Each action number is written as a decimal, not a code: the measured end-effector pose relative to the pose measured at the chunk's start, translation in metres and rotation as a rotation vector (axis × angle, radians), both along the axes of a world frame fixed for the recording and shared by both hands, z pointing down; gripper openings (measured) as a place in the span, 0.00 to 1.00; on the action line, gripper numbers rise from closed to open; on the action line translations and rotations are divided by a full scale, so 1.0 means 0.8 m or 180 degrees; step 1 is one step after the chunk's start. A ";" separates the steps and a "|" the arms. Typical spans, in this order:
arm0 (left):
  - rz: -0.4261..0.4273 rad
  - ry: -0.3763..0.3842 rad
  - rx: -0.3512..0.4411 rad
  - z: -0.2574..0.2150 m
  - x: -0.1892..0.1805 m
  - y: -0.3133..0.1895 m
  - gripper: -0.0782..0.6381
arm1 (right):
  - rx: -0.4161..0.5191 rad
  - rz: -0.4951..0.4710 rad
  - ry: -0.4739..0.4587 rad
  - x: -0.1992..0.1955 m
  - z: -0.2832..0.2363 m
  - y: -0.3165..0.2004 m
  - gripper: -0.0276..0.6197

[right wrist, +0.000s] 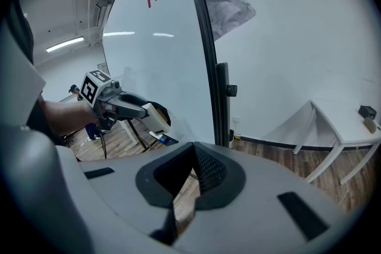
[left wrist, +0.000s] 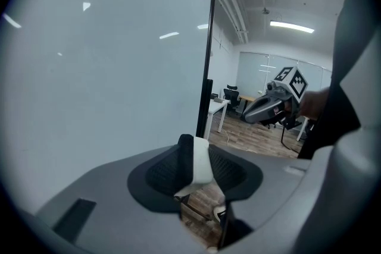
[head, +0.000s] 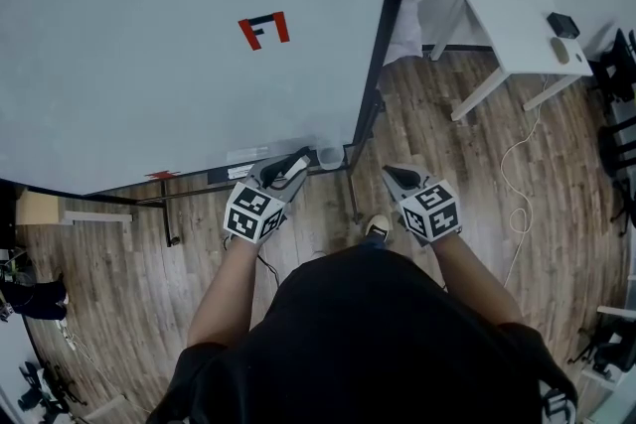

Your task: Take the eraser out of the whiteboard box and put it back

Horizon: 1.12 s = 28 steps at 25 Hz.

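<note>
Two grippers sat low in front of me in the head view, one in each hand. The left gripper (head: 294, 166) had its jaws clamped on the eraser (left wrist: 199, 163), a white block with a dark felt face. It stood on edge between the pads, and the left gripper view showed both pressing on it. The right gripper (head: 396, 174) held nothing; its own view showed the jaws together at the tips. Between the two grippers and nearer to me, the toe of a shoe (head: 376, 227) showed on the wooden floor (head: 447, 154). The eraser was out of the whiteboard box (head: 330, 157), a small pale container on the board's bottom rail, and hung near it, to its left in the head view. Behind the box rose the whiteboard (head: 149, 35), blank apart from a red and black mark (head: 263, 30). Farther off to the right stood a white table (head: 502, 25) against the wall.
</note>
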<state>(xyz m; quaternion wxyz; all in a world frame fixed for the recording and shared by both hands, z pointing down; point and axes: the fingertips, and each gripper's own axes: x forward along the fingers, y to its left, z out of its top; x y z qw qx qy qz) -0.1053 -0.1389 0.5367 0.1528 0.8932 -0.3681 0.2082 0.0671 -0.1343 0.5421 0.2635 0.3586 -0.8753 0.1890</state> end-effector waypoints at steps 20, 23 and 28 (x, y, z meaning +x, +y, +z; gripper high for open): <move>0.0206 0.0102 -0.0098 0.014 0.059 -0.042 0.33 | -0.0068 0.0169 0.0028 0.047 0.010 -0.030 0.03; 0.0226 0.0110 -0.0112 0.018 0.068 -0.047 0.33 | -0.0083 0.0174 0.0040 0.053 0.013 -0.031 0.03; 0.0239 0.0104 -0.0159 0.027 0.077 -0.052 0.33 | -0.0120 0.0180 0.0056 0.063 0.020 -0.035 0.03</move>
